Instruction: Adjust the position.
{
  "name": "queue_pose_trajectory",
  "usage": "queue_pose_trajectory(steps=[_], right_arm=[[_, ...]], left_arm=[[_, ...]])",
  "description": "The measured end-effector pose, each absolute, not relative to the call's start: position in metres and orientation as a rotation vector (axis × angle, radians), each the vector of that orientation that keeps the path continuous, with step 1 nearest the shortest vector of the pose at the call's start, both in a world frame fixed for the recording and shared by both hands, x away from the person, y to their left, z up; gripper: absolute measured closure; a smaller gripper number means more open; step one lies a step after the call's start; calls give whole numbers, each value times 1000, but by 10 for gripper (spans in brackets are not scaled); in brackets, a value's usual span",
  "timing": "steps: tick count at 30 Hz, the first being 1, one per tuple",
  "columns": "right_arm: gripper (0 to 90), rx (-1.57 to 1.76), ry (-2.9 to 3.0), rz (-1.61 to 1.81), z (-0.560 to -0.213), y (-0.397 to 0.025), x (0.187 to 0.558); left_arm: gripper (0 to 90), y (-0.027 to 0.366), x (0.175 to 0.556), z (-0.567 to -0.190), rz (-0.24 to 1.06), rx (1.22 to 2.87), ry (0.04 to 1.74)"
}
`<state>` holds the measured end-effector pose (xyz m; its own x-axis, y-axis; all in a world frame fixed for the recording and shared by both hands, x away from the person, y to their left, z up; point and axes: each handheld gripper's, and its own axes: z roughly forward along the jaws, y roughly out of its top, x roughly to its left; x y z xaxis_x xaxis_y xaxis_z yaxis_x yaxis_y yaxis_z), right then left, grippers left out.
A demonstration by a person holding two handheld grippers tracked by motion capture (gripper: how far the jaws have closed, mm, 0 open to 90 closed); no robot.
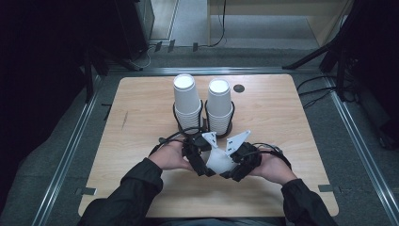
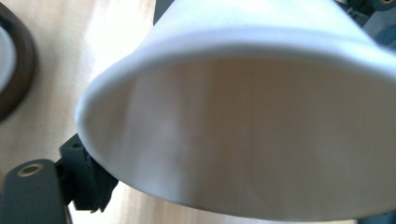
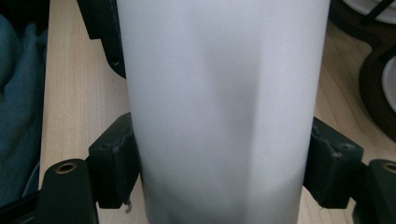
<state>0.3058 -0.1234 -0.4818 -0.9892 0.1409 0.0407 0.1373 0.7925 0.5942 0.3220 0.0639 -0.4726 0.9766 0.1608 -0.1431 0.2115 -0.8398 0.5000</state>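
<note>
Both tools grip one white paper cup [image 1: 219, 163] above the table [image 1: 141, 122], the left tool [image 1: 200, 157] at its rim and the right tool [image 1: 237, 165] clamped across its body.

Light wooden table [image 1: 141, 108]; grey carpet floor [image 1: 263, 28]; dim room

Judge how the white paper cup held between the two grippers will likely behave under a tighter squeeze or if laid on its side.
The white paper cup looks thin-walled, and a faint crease shows where the right gripper clamps it, so it would probably buckle. It seems empty in the left gripper view, so likely light. Its tapered shape suggests it would roll in a curve.
</note>
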Motion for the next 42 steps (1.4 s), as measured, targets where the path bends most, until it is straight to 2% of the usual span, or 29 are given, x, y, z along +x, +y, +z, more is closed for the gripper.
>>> queue_pose_trajectory(steps=[2, 10, 25, 42], right_arm=[[236, 245, 2963, 995, -480, -126, 307], [234, 299, 2946, 1035, -475, -138, 310], [233, 414, 2901, 1122, -465, -156, 317], [233, 401, 2803, 1309, -448, -160, 318]], left_arm=[[28, 64, 323, -471, -118, 2570, 285], [0, 71, 327, -471, -154, 2542, 322], [0, 93, 334, -458, -99, 2432, 385], [0, 114, 329, -438, -115, 2160, 440]])
